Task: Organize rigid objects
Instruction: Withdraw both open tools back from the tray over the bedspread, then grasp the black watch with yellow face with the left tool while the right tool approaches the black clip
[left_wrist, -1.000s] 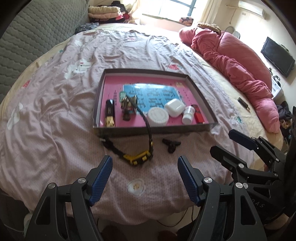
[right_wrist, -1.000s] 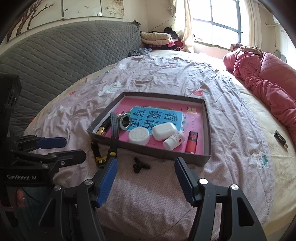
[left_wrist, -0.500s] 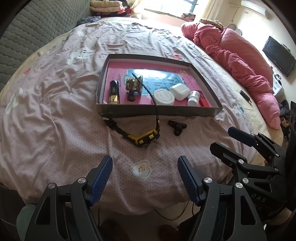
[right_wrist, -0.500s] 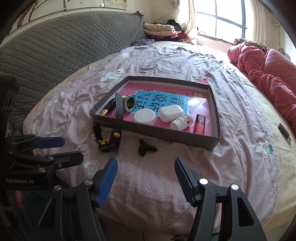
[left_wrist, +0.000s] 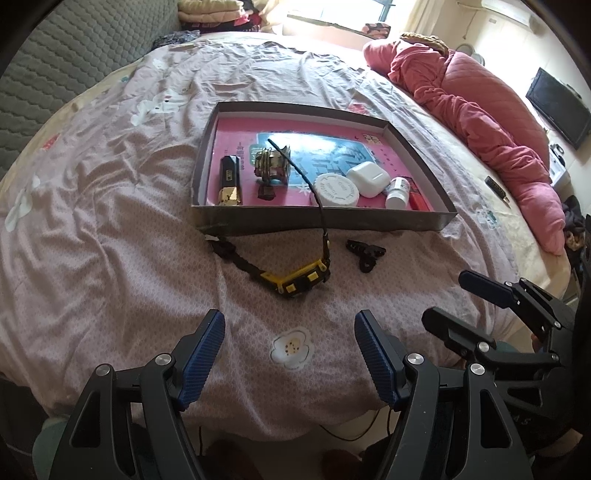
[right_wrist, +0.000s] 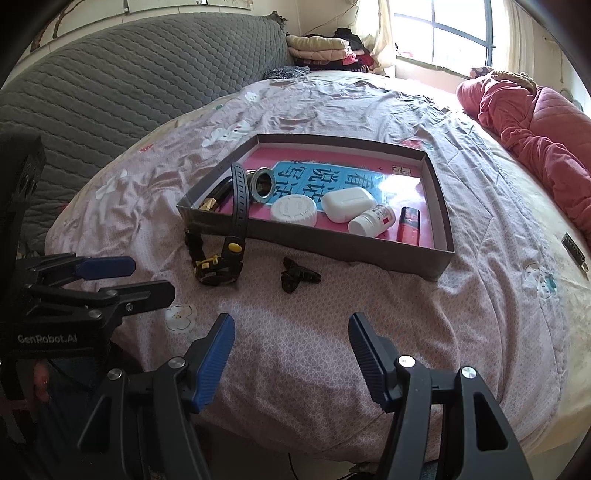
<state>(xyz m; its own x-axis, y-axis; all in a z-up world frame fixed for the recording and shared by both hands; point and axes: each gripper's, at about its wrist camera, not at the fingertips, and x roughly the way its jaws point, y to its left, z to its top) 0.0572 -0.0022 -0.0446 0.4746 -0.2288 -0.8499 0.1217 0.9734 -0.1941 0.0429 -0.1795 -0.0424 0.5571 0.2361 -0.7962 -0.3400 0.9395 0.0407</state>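
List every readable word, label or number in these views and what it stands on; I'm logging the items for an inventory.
"GenRobot.AI": on the body of the left gripper, seen from the right wrist.
Large Chinese characters on the blue sheet in the box: visible, upside down, not surely readable.
Print on the white round lid and the small white bottle: too small to read.

Black-and-yellow watch (right_wrist: 221, 258) draped over tray (right_wrist: 441, 206) rim (black clip (right_wrist: 297, 276) beside)
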